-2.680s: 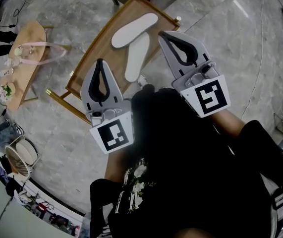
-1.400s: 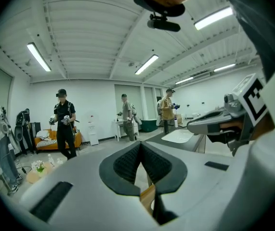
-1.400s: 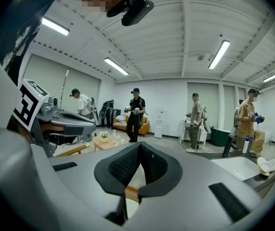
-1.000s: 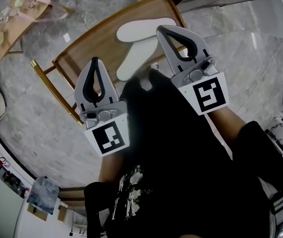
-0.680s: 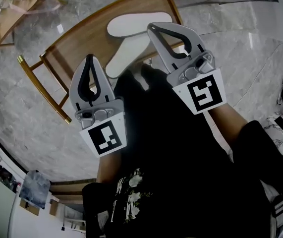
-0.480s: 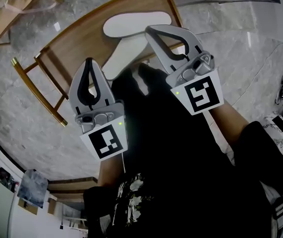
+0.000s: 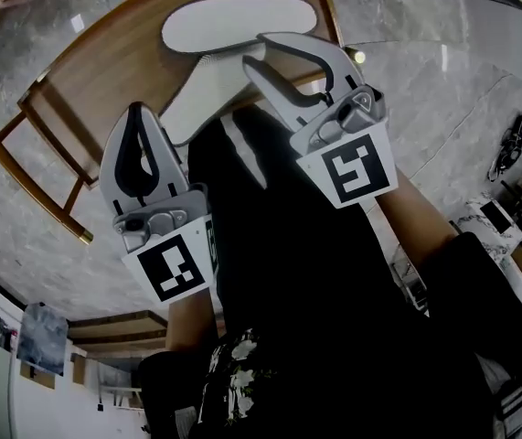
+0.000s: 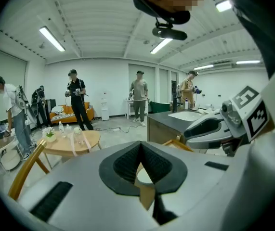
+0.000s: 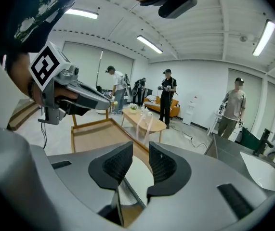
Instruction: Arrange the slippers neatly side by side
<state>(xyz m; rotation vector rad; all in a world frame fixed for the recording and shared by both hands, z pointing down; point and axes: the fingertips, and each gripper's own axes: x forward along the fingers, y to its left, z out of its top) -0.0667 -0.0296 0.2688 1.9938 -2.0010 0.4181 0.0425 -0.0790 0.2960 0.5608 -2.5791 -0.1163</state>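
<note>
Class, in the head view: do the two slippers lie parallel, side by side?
No, the far slipper lies crosswise; the near slipper slants at an angle to it.

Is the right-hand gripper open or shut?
Open. The fingers of the right gripper have just been opening; a clear gap stands between them, gripping nothing, with a white slipper showing through it.

Lab: strip lights [image 8: 50, 38], several standing people [image 8: 77, 102]
</note>
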